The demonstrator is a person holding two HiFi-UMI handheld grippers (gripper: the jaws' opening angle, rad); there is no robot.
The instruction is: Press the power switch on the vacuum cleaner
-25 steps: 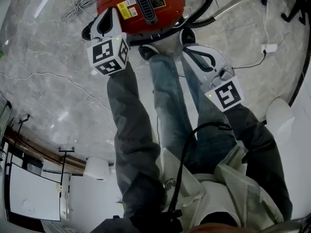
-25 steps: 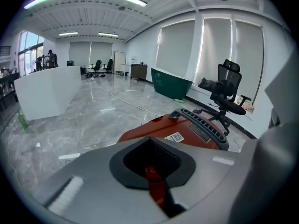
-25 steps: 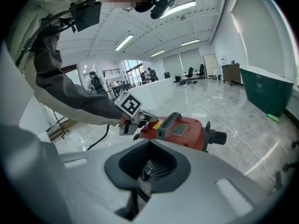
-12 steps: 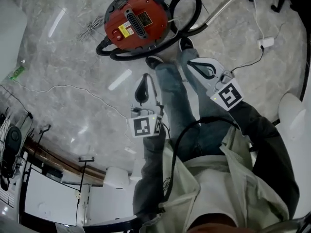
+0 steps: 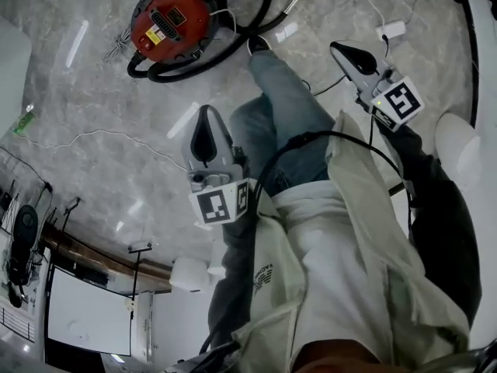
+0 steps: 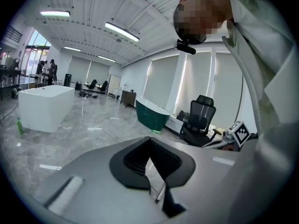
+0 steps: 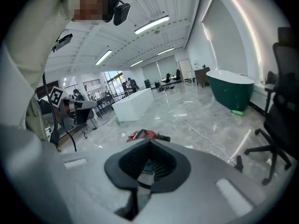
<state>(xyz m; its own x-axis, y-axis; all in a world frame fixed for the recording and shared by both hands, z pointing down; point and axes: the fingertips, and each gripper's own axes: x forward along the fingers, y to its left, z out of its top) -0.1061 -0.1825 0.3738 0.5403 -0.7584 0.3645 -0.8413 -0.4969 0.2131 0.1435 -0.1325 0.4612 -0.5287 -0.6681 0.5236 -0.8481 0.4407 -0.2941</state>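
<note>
Since both grippers hang well apart from the vacuum cleaner (image 5: 169, 23), which sits on the floor (image 5: 93, 115) ahead of us, we judge that a hasty reach down could miss its switch or snag the hose (image 5: 194, 70). We see the left gripper (image 5: 205, 113) and right gripper (image 5: 339, 50) with jaws pressed together, empty, touching nothing.

Head view high, steeply down; gripper views near-level, outward (right shares vacuum cleaner (image 5: 169, 23)).

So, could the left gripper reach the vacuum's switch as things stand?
Probably not: the left gripper is up at waist height, far from the vacuum on the floor. Nothing blocks it; the person would need to bend down.
</note>
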